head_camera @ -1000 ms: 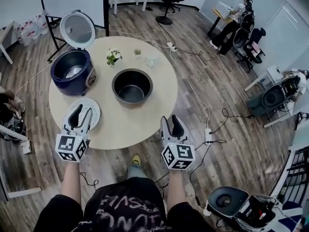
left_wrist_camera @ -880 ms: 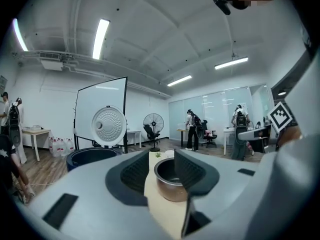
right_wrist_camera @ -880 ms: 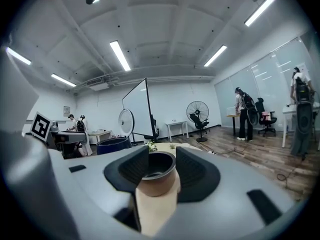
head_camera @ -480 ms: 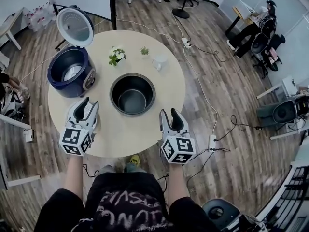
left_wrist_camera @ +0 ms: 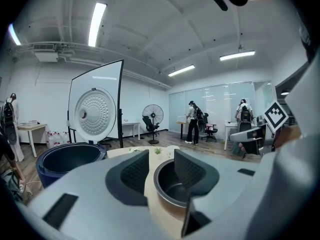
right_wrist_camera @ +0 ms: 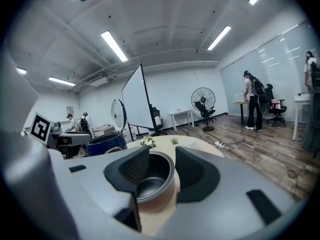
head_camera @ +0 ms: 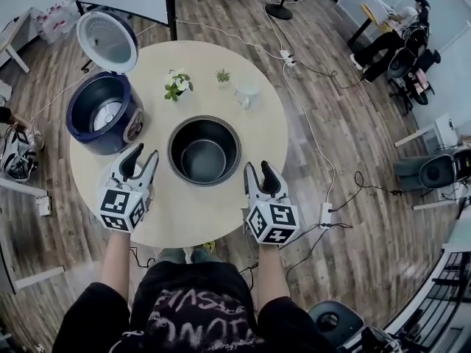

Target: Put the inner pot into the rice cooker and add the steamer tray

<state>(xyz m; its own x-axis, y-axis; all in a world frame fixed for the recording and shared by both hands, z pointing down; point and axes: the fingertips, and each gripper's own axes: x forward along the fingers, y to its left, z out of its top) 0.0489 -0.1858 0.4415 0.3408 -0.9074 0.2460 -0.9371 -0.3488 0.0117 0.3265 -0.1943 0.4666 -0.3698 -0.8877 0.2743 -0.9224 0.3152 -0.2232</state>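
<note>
A dark metal inner pot (head_camera: pixel 204 150) stands upright and empty in the middle of the round wooden table (head_camera: pixel 257 123). The navy rice cooker (head_camera: pixel 103 112) sits at the table's left edge with its lid (head_camera: pixel 108 43) swung up. My left gripper (head_camera: pixel 140 159) hovers open just left of the pot, and my right gripper (head_camera: pixel 259 173) is open at the pot's front right. Both gripper views look past empty jaws at the pot (left_wrist_camera: pixel 172 189) (right_wrist_camera: pixel 150 181). The left gripper hides the white steamer tray below it.
Two small potted plants (head_camera: pixel 175 84) (head_camera: pixel 222 75) and a white cup (head_camera: pixel 246 90) stand behind the pot. Cables and a power strip (head_camera: pixel 326 213) lie on the floor to the right. People sit at a desk (head_camera: pixel 397 28) at the far right.
Both grippers have moved forward over the table's near edge and closer to the pot. The left one now covers the white tray. Their jaws stay open.
</note>
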